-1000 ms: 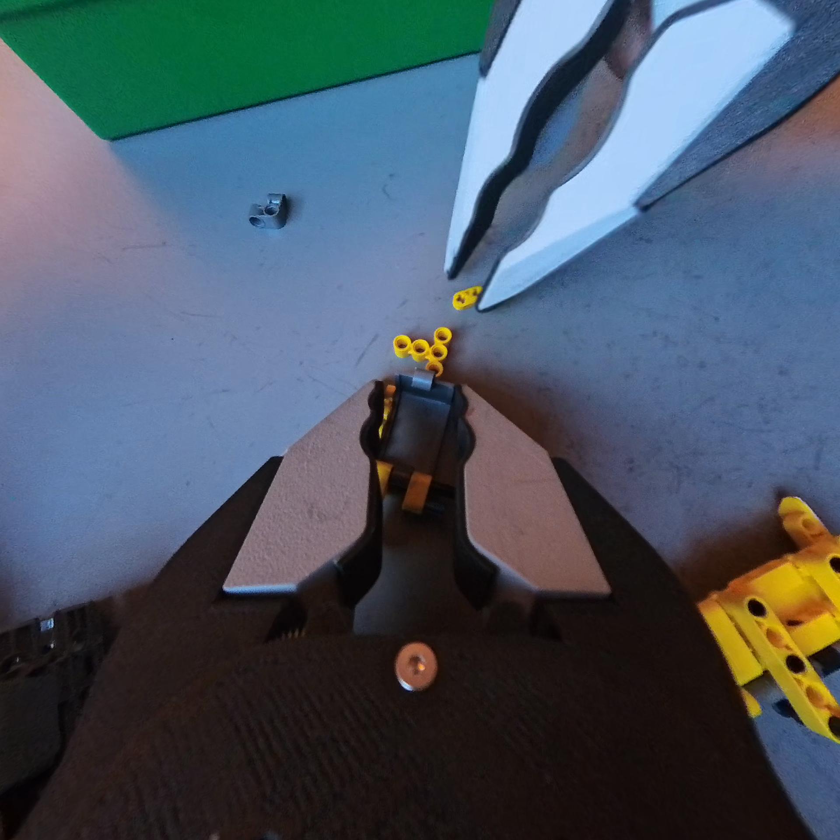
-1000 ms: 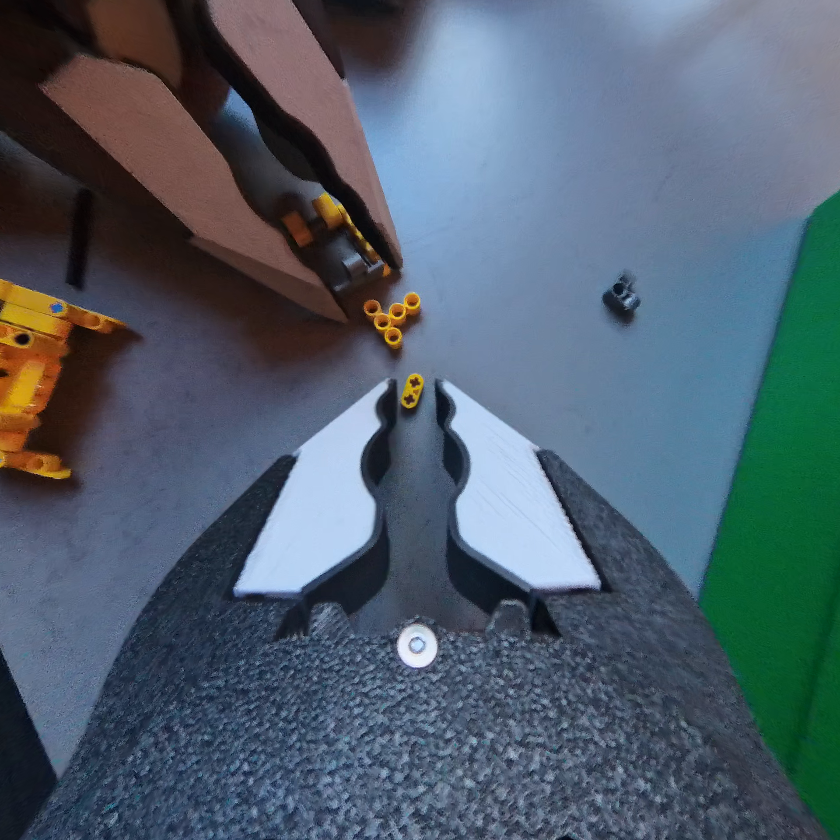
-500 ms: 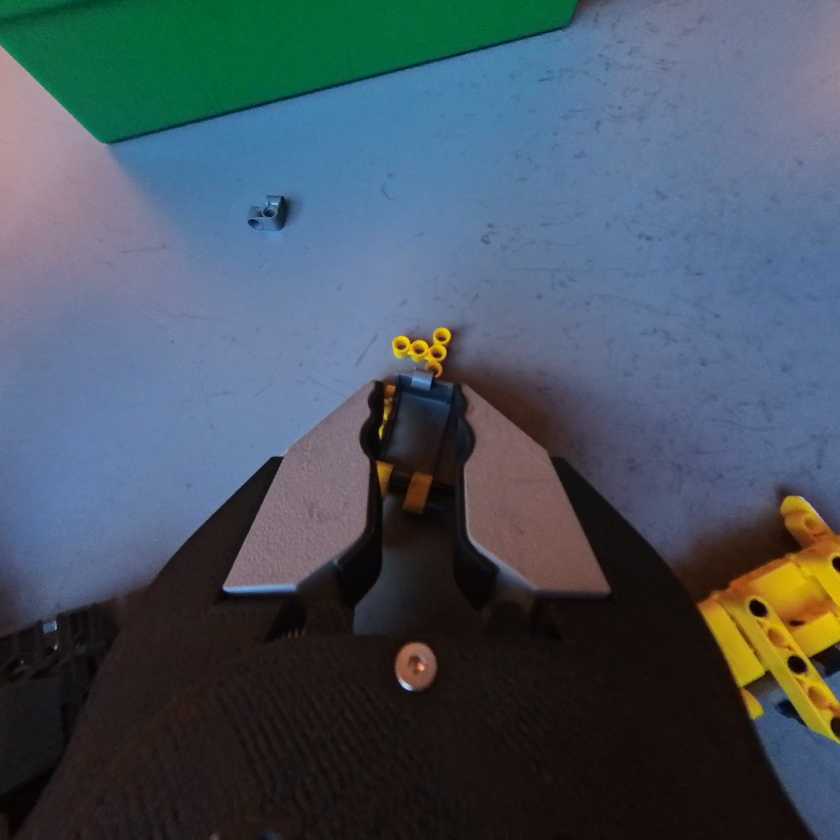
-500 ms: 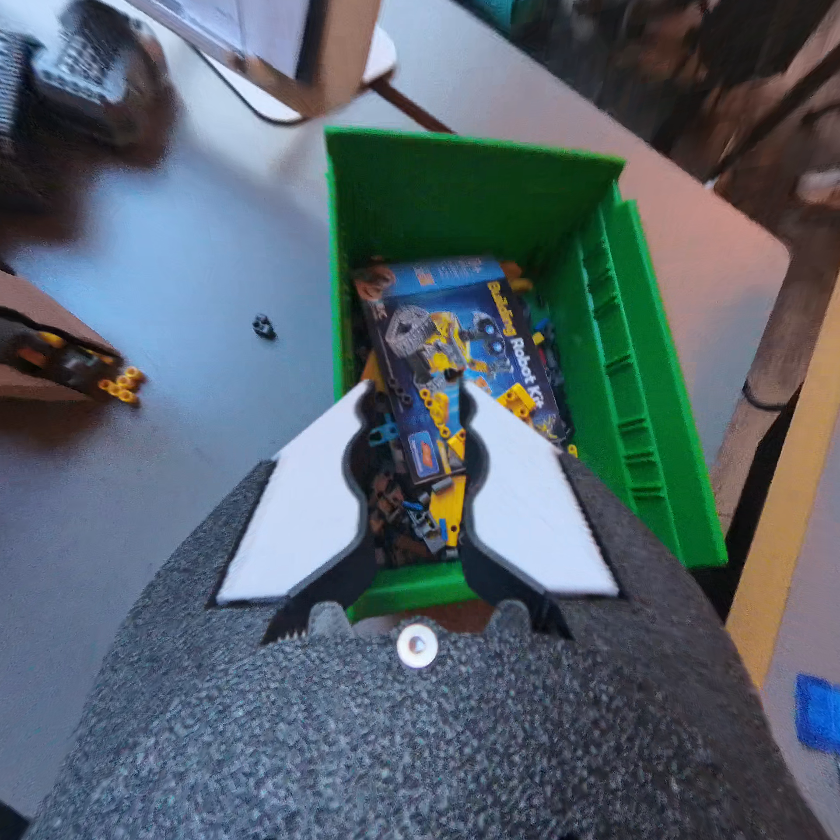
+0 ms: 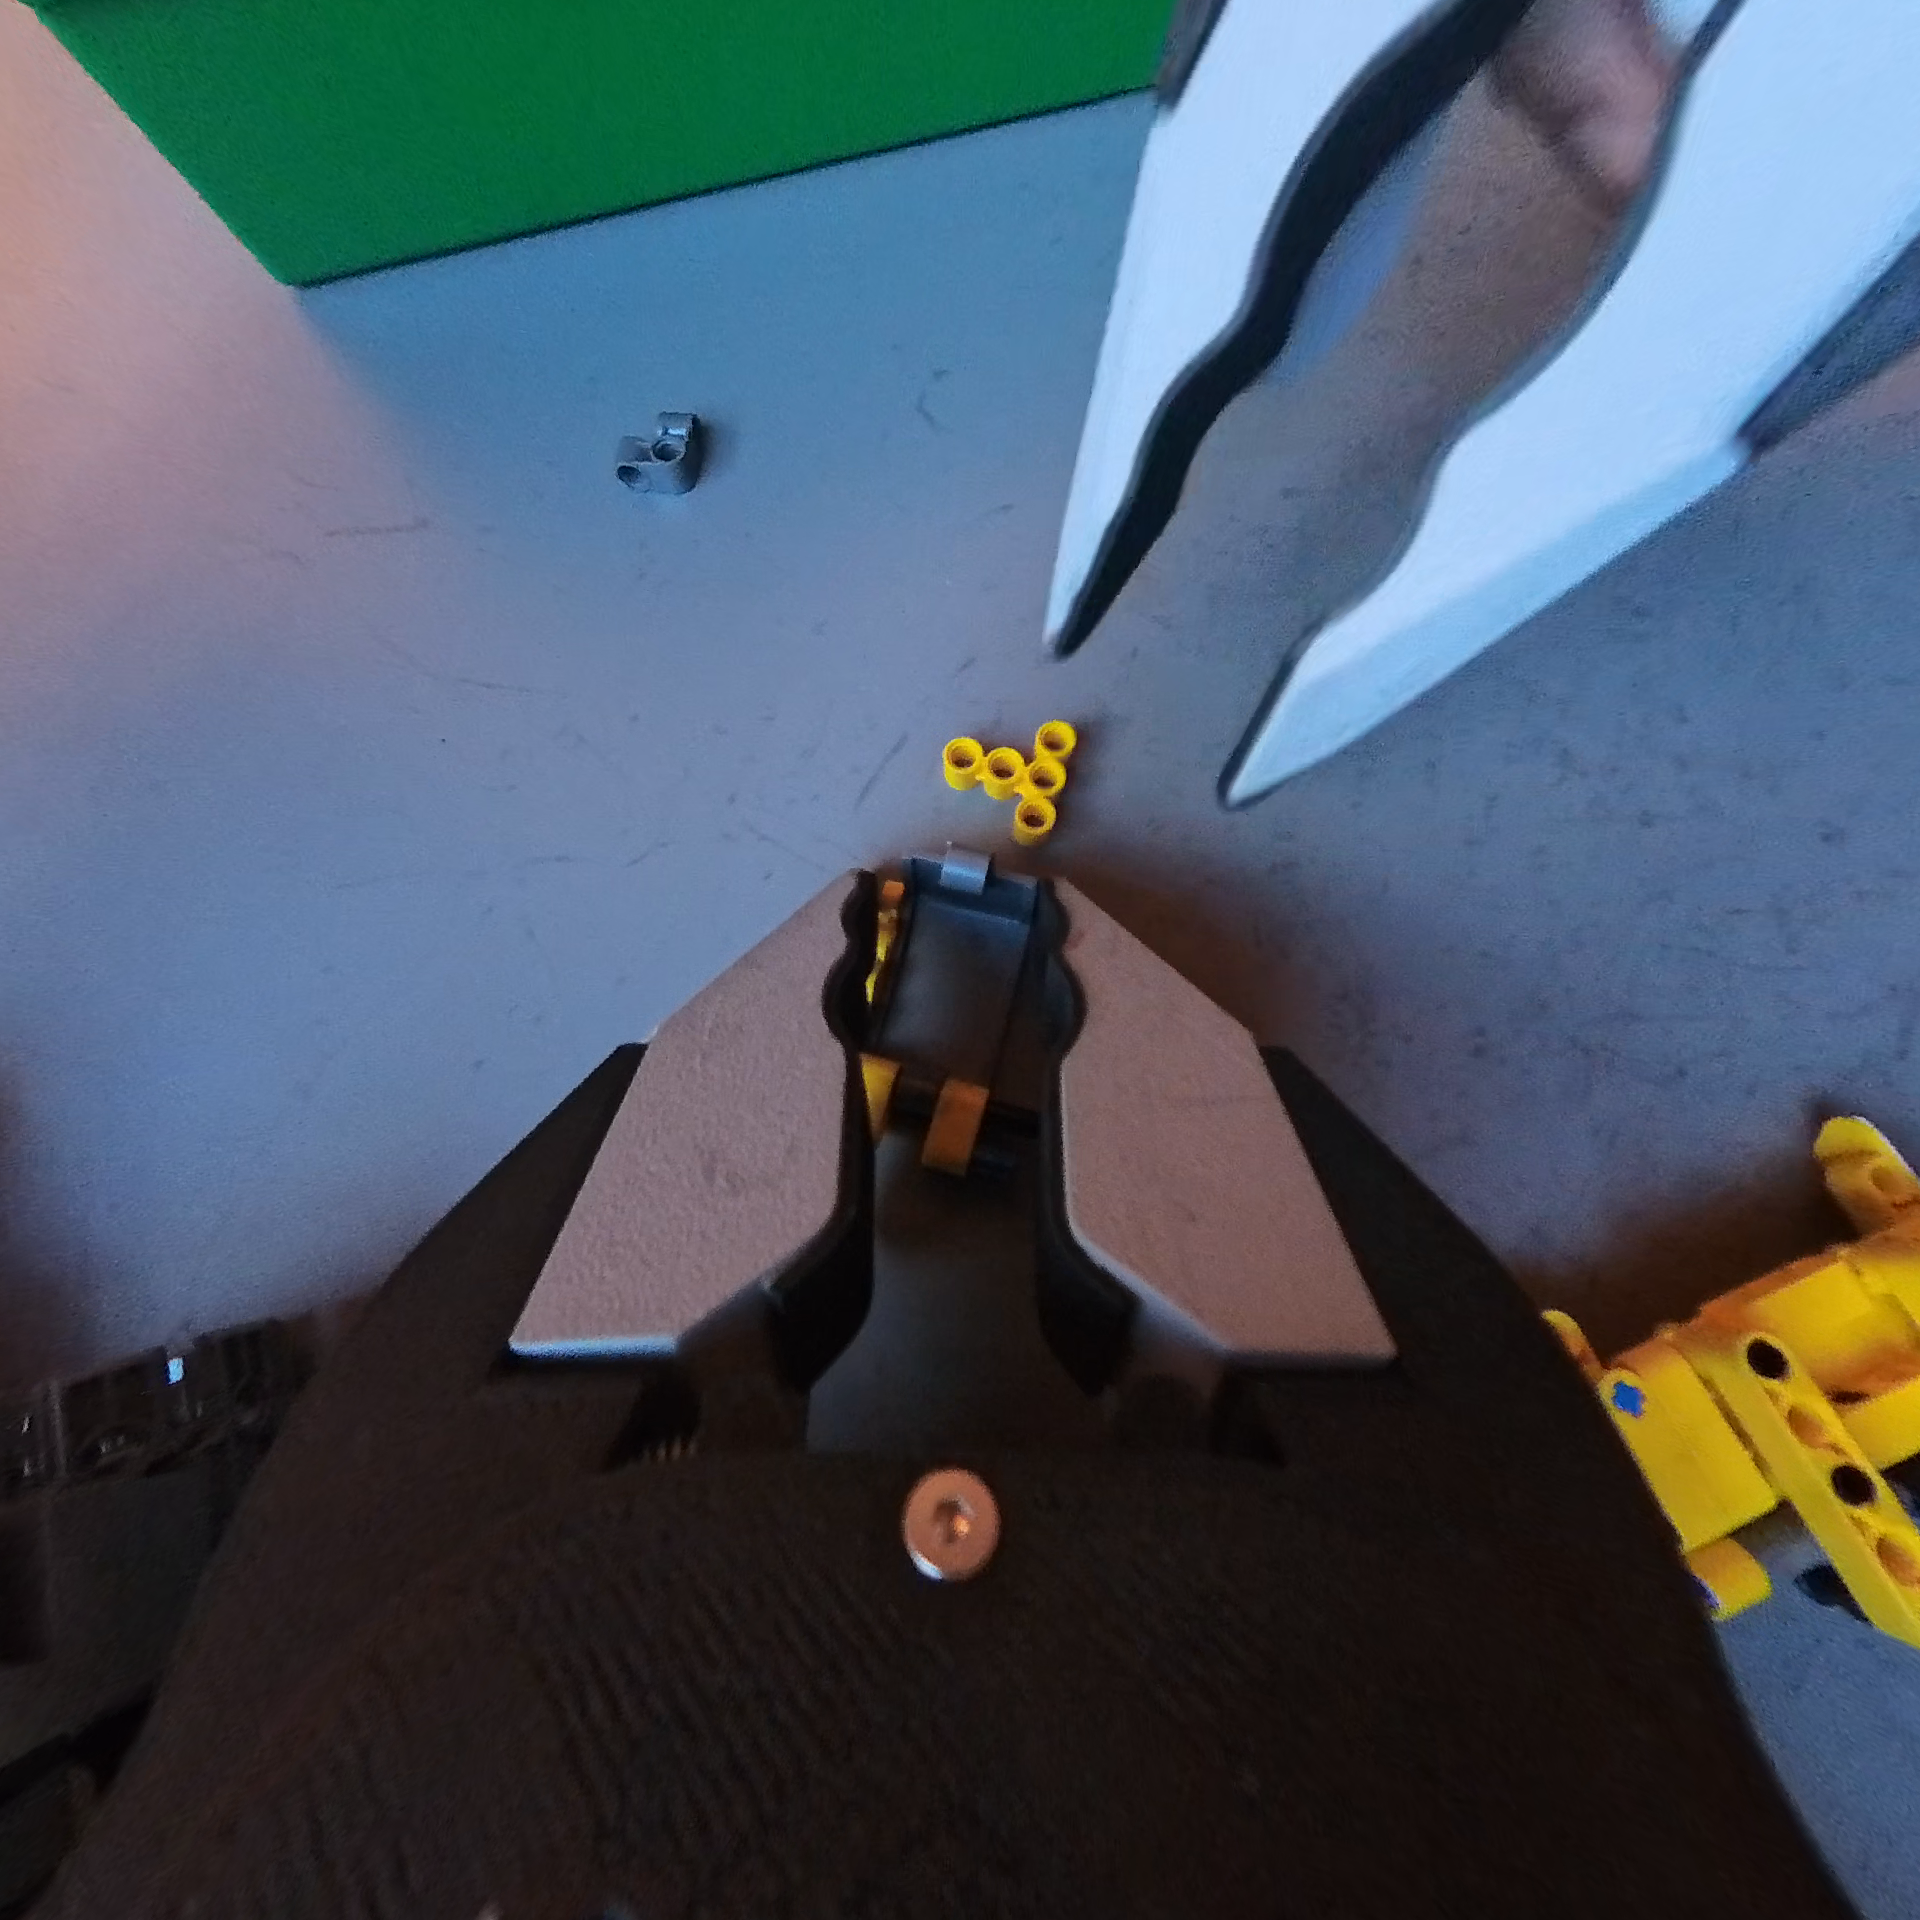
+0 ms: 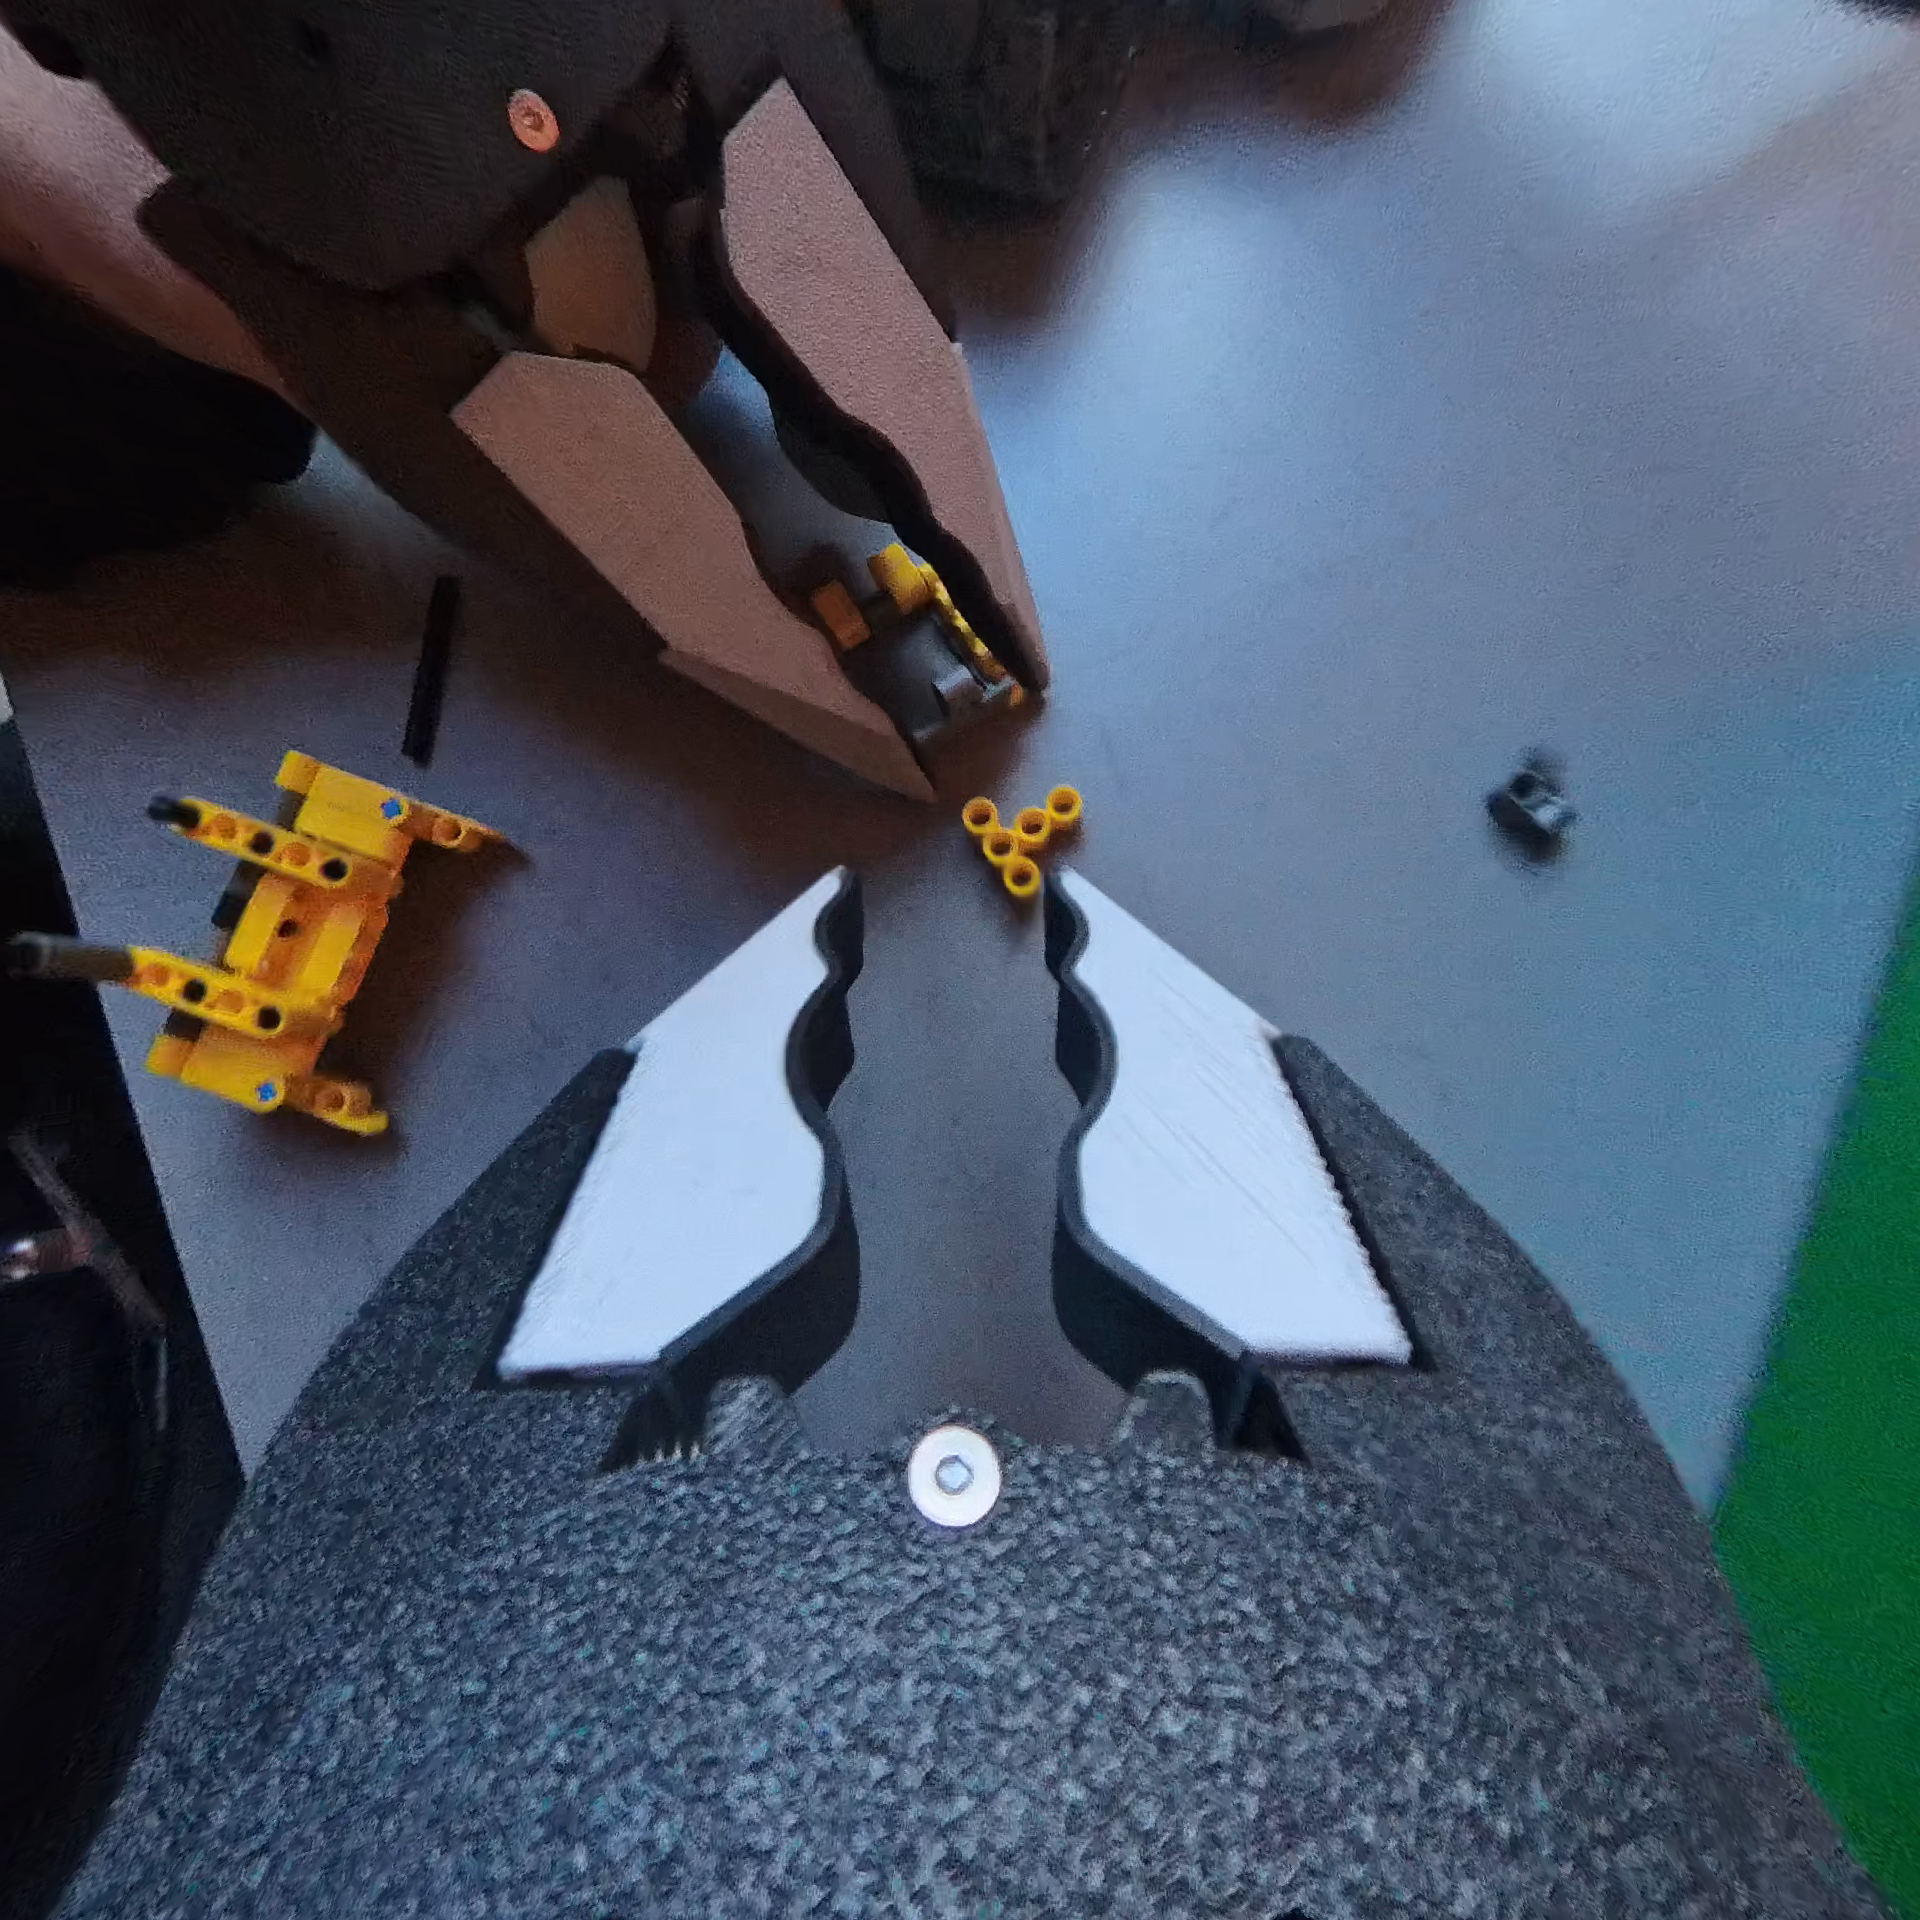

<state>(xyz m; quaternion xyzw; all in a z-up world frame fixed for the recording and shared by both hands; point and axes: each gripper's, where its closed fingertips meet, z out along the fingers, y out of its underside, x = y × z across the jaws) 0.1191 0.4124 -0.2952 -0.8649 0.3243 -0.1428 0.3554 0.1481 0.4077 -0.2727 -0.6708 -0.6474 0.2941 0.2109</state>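
Note:
My left gripper (image 5: pixel 956 883) is shut on a small dark grey and yellow brick assembly (image 5: pixel 951 966) and rests low on the grey table. A yellow five-hole T-shaped piece (image 5: pixel 1013 779) lies just past its tips. My right gripper (image 6: pixel 951 883) is open and empty, its white fingertips (image 6: pixel 1070 904) just short of the same yellow piece (image 6: pixel 1018 836), which lies nearer the right tip. The right gripper also shows in the left wrist view (image 5: pixel 1148 722), at the upper right. The left gripper (image 6: pixel 982 738) and its held assembly (image 6: pixel 925 655) show in the right wrist view.
A larger yellow beam assembly (image 6: pixel 281 935) and a black axle (image 6: pixel 431 670) lie left of the right gripper. A small grey connector (image 5: pixel 660 464) lies apart towards the green bin (image 5: pixel 623 125). A black part (image 5: pixel 104 1423) sits by the left gripper. Spacing between my two grippers at the tips: around 4 cm.
The right gripper swung over the green bin and came back, now wider open. The small yellow two-hole link that lay between its tips is gone from the table. The left gripper has not moved.

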